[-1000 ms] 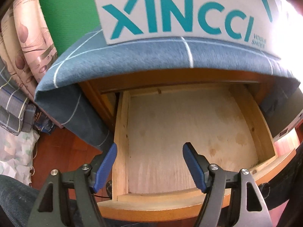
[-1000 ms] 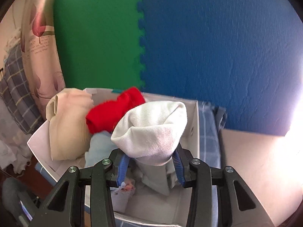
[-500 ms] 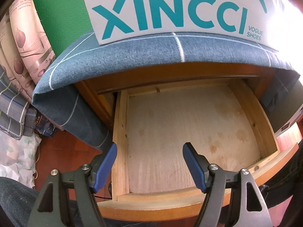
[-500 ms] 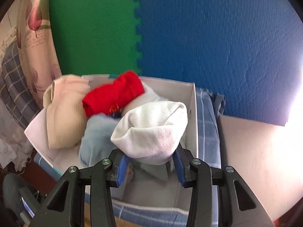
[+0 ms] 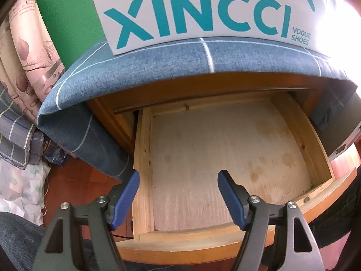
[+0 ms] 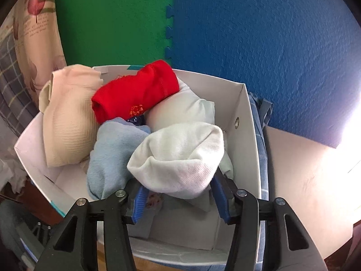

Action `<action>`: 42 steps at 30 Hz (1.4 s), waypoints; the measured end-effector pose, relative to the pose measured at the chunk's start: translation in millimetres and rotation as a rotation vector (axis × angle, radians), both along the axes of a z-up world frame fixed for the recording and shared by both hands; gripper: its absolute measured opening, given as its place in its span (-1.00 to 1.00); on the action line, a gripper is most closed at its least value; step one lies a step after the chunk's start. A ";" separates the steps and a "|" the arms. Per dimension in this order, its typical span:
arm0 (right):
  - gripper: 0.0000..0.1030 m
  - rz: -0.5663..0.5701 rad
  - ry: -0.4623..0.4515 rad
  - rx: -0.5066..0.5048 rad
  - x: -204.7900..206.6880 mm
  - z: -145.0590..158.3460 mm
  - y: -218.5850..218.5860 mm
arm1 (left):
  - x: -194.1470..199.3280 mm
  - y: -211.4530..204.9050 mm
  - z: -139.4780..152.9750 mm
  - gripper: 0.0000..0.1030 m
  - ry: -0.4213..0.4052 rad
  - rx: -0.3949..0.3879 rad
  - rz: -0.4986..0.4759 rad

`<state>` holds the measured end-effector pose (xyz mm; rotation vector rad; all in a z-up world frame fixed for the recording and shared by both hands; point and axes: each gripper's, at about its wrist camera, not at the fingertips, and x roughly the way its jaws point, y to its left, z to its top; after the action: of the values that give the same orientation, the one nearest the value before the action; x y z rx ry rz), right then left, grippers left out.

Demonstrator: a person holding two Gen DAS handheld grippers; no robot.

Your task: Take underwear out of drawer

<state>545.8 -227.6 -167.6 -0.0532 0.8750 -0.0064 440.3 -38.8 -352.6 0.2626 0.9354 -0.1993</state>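
The left gripper hangs wide open and empty above the pulled-out drawer, whose wooden floor shows bare. The right gripper is at the release step: its jaws are opening around the white underwear, a soft ribbed bundle settling into the white box beside red, beige and pale-blue pieces. Next, it likely needs to back out cleanly.
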 end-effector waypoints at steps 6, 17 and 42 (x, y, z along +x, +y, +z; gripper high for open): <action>0.38 -0.020 -0.003 -0.020 2.6 -0.3 2.4 | -1.9 -2.9 -0.3 0.43 -0.006 0.020 -0.013; 0.93 -0.024 -0.090 0.008 -20.6 18.5 7.3 | -20.8 6.2 50.2 0.43 -0.126 -0.029 0.022; 0.97 -0.199 -0.105 0.014 -121.2 163.7 6.3 | -19.2 -21.7 320.2 0.61 -0.150 -0.041 0.194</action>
<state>424.6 -221.3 -3.9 0.0473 0.7729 -0.1878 421.1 -60.5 -32.4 0.1450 0.8018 -0.0197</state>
